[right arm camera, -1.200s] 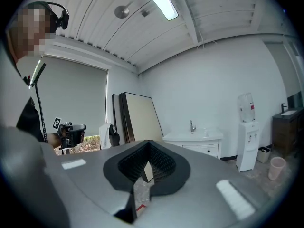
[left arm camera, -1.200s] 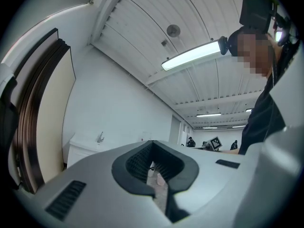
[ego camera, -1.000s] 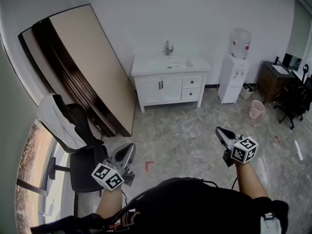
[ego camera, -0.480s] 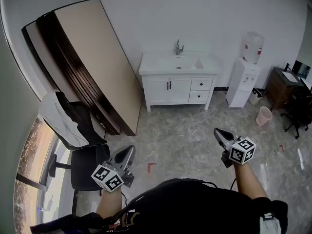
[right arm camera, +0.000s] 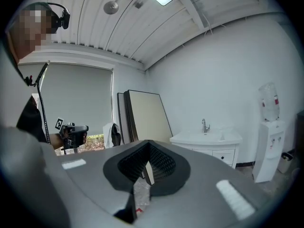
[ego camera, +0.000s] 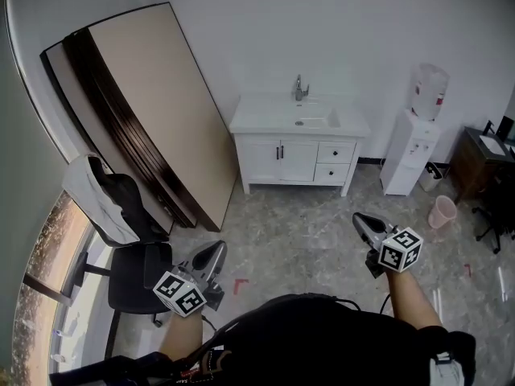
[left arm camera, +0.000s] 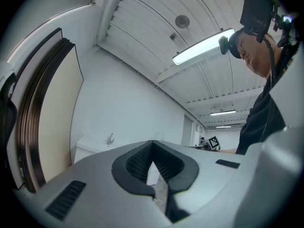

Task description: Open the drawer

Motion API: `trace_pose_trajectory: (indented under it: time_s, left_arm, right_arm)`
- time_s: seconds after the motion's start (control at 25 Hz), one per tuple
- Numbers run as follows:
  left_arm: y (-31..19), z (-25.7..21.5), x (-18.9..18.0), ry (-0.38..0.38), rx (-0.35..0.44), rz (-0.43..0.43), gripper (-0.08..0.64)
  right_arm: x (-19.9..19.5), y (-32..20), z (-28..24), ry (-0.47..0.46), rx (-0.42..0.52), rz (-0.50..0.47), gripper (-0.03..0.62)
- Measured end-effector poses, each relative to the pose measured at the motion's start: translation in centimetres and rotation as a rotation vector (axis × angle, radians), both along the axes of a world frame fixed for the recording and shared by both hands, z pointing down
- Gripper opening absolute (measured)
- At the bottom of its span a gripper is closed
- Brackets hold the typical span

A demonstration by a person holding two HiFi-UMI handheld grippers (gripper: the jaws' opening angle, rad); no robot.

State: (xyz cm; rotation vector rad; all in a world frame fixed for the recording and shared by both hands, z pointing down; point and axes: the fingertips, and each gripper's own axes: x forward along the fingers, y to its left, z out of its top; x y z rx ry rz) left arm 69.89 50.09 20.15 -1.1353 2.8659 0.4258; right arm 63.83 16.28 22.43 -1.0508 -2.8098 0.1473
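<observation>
Head view: the white vanity cabinet (ego camera: 246, 125) stands against the far wall, well apart from both grippers. At its right side are two stacked drawers, the upper drawer (ego camera: 336, 152) and the lower drawer (ego camera: 331, 173). Both sit flush and shut, white-fronted, each with one small dark handle. The left gripper (ego camera: 214, 250) and the right gripper (ego camera: 359, 219) are held low near the person, each with its jaws together and nothing between them. Probable hazards: jaws left together would only butt against a drawer front, since the handle is small. The cabinet doors (ego camera: 278, 161) beside the drawers carry similar handles, so the wrong one could be pulled. The office chair (ego camera: 133, 264) and the leaning panels (ego camera: 153, 111) crowd the left of the approach
</observation>
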Motion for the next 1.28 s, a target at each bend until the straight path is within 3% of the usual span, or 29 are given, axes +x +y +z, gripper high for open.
trace_pose_trajectory:
  time_s: [0.32, 0.6, 0.84, 1.28]
  left_arm:
    - [-8.3, 0.1, -3.1, 0.018, 0.003, 0.013, -0.006]
    - [-10.1, 0.6, -6.6, 0.031, 0.002, 0.023, -0.006]
    - [-9.0, 1.3, -11.0, 0.04, 0.031, 0.063, -0.006]
    - [-0.8, -1.1, -21.4, 0.004, 0.016, 0.142, -0.006]
  right_arm:
    - [-3.3, -7.7, 1.2, 0.027, -0.01, 0.002, -0.003]
    - [-5.6, -10.1, 2.6, 0.052, -0.017, 0.029, -0.003]
    - [-8.7, -9.0, 2.6, 0.055, 0.0, 0.062, -0.003]
    - [-16.7, -1.3, -0.2, 0.021, -0.001, 0.145, -0.003]
